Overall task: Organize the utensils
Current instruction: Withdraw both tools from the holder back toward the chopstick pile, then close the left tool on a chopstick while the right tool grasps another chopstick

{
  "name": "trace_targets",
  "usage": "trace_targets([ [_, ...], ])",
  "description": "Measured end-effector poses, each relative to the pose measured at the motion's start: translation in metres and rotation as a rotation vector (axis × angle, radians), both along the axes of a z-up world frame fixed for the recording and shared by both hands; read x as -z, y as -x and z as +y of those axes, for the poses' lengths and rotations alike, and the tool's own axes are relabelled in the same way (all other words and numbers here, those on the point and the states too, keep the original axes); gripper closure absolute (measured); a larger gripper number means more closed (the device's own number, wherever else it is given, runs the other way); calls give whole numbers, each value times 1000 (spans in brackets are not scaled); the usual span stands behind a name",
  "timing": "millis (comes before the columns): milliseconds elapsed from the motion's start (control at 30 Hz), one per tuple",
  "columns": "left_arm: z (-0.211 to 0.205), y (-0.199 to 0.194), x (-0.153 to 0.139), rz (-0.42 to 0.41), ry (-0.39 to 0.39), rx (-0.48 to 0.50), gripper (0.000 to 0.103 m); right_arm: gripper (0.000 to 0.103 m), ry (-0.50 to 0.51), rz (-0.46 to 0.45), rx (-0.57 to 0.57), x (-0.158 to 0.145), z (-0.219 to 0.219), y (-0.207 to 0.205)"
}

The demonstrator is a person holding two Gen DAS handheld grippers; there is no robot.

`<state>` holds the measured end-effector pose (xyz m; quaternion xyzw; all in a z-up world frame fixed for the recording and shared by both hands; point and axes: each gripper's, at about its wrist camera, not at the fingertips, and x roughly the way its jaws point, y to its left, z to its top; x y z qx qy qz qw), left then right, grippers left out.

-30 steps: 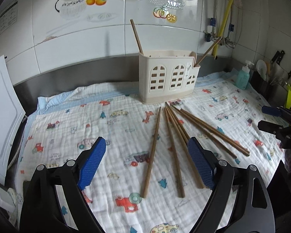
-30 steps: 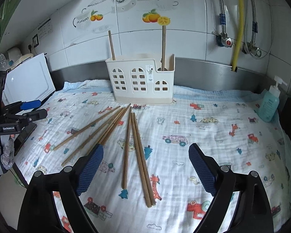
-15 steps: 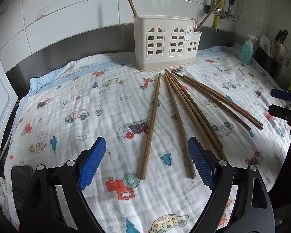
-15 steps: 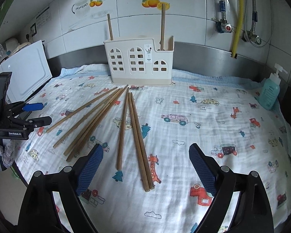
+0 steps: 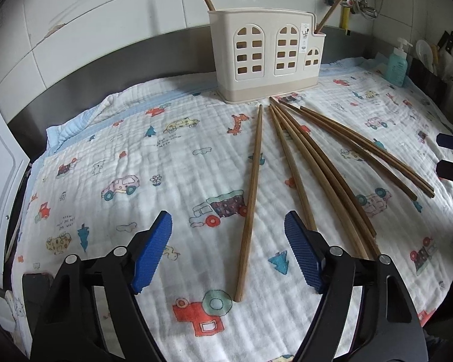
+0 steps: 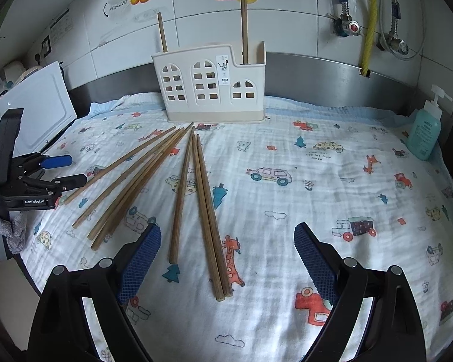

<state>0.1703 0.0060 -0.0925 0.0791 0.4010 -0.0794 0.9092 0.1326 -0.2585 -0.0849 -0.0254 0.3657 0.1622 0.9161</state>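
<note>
Several brown wooden chopsticks (image 5: 317,175) fan out on a cartoon-print cloth (image 5: 136,150) in front of a cream house-shaped utensil holder (image 5: 265,60). Two chopsticks (image 6: 243,24) stand in the holder. My left gripper (image 5: 227,226) hovers low over the leftmost single chopstick (image 5: 252,193). Its jaws are closing with that chopstick between them, and the blue pads (image 5: 152,252) stay clear of it. My right gripper (image 6: 227,232) stands open above the near ends of a pair of chopsticks (image 6: 208,211). The left gripper (image 6: 66,169) also shows in the right wrist view.
A teal soap bottle (image 6: 424,132) stands at the cloth's right edge. A white board (image 6: 36,111) leans at the left. Pipes and valves (image 6: 367,21) run down the tiled wall behind. The right gripper (image 5: 451,157) shows at the right edge of the left wrist view.
Both grippers have sunk toward the cloth. The left one has tipped downward, come closer to the single chopstick, and its jaws have narrowed a little.
</note>
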Motion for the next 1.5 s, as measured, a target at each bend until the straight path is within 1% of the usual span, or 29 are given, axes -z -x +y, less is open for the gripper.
trace_targets([
  [33, -1, -1, 1, 5, 2, 2, 31, 16, -2, 3, -2, 1, 0, -1],
  [100, 0, -3, 4, 20, 16, 10, 44, 16, -1, 7, -6, 2, 1, -4],
  [133, 0, -4, 6, 28, 22, 11, 46, 16, -2, 9, -9, 2, 1, -5],
  [200, -1, -4, 8, 36, 23, 18, 57, 16, -2, 11, -13, 3, 2, -7],
  [233, -1, -4, 9, 40, 24, 24, 58, 17, -2, 13, -14, 3, 2, -8],
  [300, -3, -5, 10, 45, 25, 38, 65, 20, -5, 20, -17, 4, 1, -10],
  [333, -4, -5, 11, 49, 25, 43, 66, 21, -5, 23, -17, 5, 2, -12],
  [367, -5, -5, 11, 55, 25, 52, 70, 21, -5, 27, -19, 5, 2, -13],
  [400, -6, -6, 12, 58, 22, 59, 77, 22, -4, 29, -22, 6, 3, -14],
  [433, -7, -6, 11, 60, 19, 66, 78, 24, -4, 30, -24, 6, 3, -15],
  [500, -8, -8, 12, 70, 15, 82, 85, 25, -3, 32, -30, 7, 5, -16],
  [600, -9, -11, 15, 90, 0, 86, 85, 28, -5, 36, -35, 8, 5, -18],
  [700, -9, -11, 17, 105, -2, 93, 86, 34, -5, 41, -37, 9, 5, -20],
  [800, -10, -13, 17, 115, -3, 104, 89, 45, -6, 45, -40, 10, 5, -21],
  [867, -11, -14, 17, 118, -9, 107, 91, 55, -4, 50, -43, 11, 5, -22],
  [900, -12, -15, 17, 117, -14, 106, 93, 57, 0, 52, -44, 11, 5, -23],
  [933, -12, -16, 17, 117, -14, 106, 93, 64, 1, 55, -44, 12, 5, -24],
  [967, -12, -16, 17, 118, -13, 104, 94, 68, 2, 61, -47, 13, 5, -25],
  [1100, -12, -17, 17, 119, -11, 105, 94, 77, 25, 84, -61, 20, 6, -29],
  [1167, -13, -18, 17, 120, -13, 107, 94, 83, 41, 94, -76, 23, 9, -29],
  [1400, -13, -18, 17, 122, -18, 114, 94, 87, 96, 98, -121, 26, 18, -33],
  [1500, -12, -17, 17, 127, -13, 117, 94, 91, 130, 96, -153, 26, 24, -33],
])
